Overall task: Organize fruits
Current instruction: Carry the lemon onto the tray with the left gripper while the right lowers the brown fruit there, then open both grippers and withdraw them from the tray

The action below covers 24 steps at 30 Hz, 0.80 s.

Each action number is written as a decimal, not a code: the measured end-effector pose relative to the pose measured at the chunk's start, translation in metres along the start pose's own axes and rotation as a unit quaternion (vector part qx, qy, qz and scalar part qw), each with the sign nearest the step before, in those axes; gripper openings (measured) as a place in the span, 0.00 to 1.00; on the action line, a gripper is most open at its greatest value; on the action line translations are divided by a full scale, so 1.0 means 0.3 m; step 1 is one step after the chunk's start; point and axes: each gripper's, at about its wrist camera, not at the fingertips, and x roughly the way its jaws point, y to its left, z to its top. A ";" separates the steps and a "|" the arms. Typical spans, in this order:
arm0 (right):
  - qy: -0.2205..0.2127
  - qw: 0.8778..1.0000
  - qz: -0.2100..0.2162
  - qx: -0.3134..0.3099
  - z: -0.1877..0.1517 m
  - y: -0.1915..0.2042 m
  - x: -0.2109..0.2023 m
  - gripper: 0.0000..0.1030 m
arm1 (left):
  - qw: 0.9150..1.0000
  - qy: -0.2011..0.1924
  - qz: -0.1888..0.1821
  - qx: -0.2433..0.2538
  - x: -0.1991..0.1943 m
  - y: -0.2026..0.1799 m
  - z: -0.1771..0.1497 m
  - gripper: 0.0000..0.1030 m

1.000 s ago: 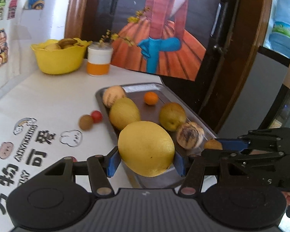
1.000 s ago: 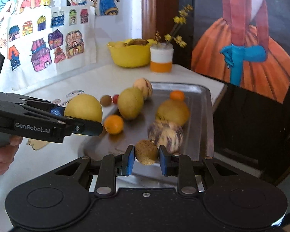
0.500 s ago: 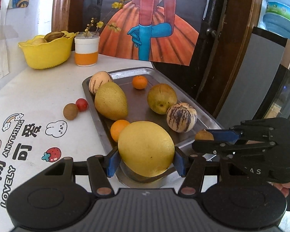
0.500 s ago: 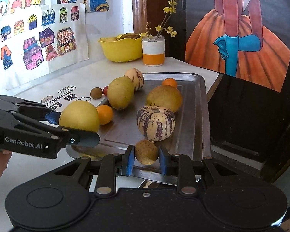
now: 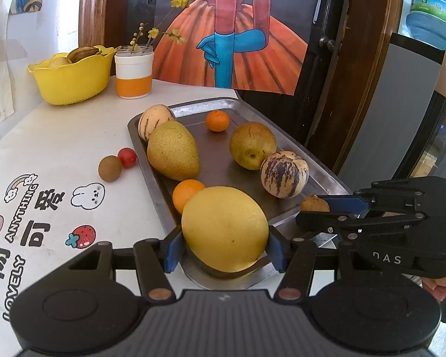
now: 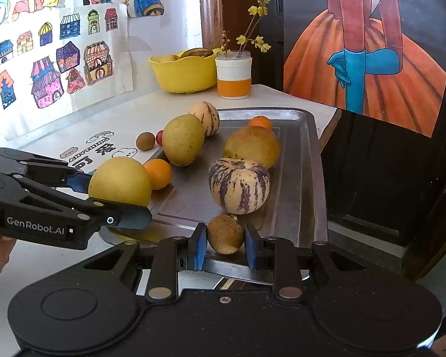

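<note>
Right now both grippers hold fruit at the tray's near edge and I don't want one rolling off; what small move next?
Probably lower the left gripper and release the large yellow citrus fruit onto the metal tray; it sits over the near rim beside the small orange.

Bright daylight fills both views; the shiny metal tray (image 5: 285, 136) shows soft glare, shadows are weak, and edges bend strongly with dark corners.
</note>
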 end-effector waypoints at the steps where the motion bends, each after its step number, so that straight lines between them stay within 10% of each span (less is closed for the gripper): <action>1: 0.000 1.000 0.000 0.000 0.001 0.000 0.001 0.29 | 1.000 0.000 0.001 0.001 0.001 -0.002 0.001 0.60; 15: -0.003 1.000 -0.010 0.006 -0.006 0.014 -0.038 0.46 | 1.000 -0.022 -0.007 0.007 -0.044 0.000 0.005 0.71; 24: -0.022 1.000 -0.017 0.005 0.007 0.056 -0.123 0.85 | 0.999 -0.051 0.009 -0.012 -0.132 0.062 -0.010 0.97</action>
